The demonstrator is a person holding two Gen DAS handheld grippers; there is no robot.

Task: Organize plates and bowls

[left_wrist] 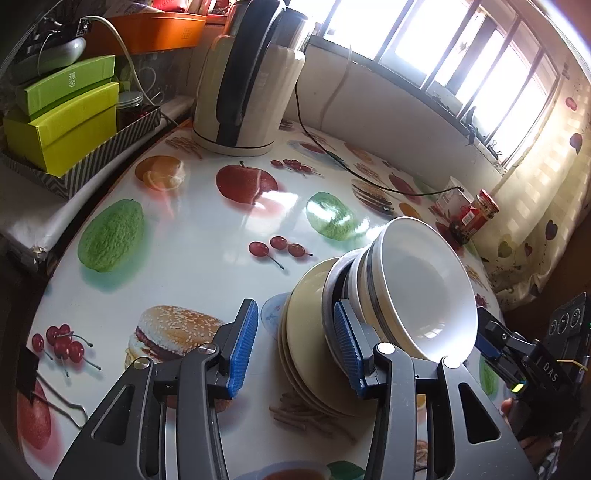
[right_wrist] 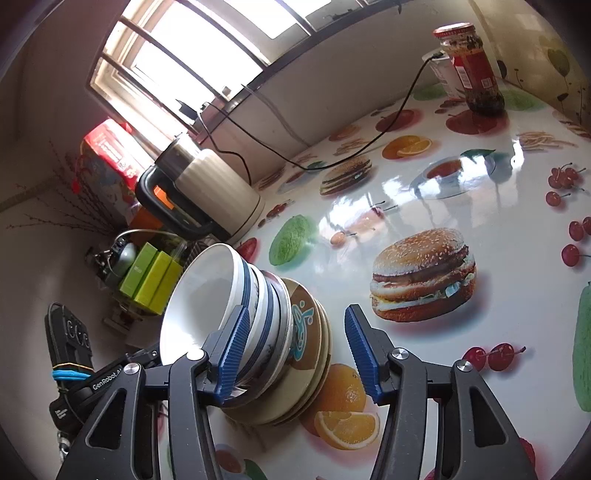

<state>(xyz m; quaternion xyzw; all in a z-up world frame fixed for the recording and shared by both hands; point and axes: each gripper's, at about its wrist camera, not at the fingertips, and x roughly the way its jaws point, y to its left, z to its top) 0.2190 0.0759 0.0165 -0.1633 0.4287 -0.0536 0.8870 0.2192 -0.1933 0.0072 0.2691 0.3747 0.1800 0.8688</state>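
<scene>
Table (left_wrist: 207, 236) first: glossy cloth printed with burgers, cherries, apples, oranges, fills most of both views. Window (left_wrist: 443, 44) with dark bars along the far wall, bright. Cream electric kettle (left_wrist: 243, 85) with black handle stands at the back of the table, its black cord (left_wrist: 332, 155) trailing across toward a small carton by the wall. Green boxes (left_wrist: 66, 118) sit in a striped tray off the table's edge, an orange tub (left_wrist: 147, 33) above them.

Task stuff: one pile, near my side of the table. Bottom is a stack of beige plates (left_wrist: 306, 354); in the right wrist view the top plate shows a brown face with a teal pattern (right_wrist: 303, 332). Nested on them are the bowls (right_wrist: 266, 314), white with dark bands, and the top white bowl (left_wrist: 424, 288) is empty inside. The pile rests on the table.

My left claw (left_wrist: 295, 343) is spread, blue pads apart, right-side pad just at the bowls' outer wall, the other pad over bare cloth; not pinching anything. My right claw (right_wrist: 295, 354) is also spread, straddling the plates' rim, left-side pad close against the bowls; can't tell if it touches. No grip.

Smallest: red-labelled jar (right_wrist: 472, 70) with dark contents, far corner, well apart from the pile.
</scene>
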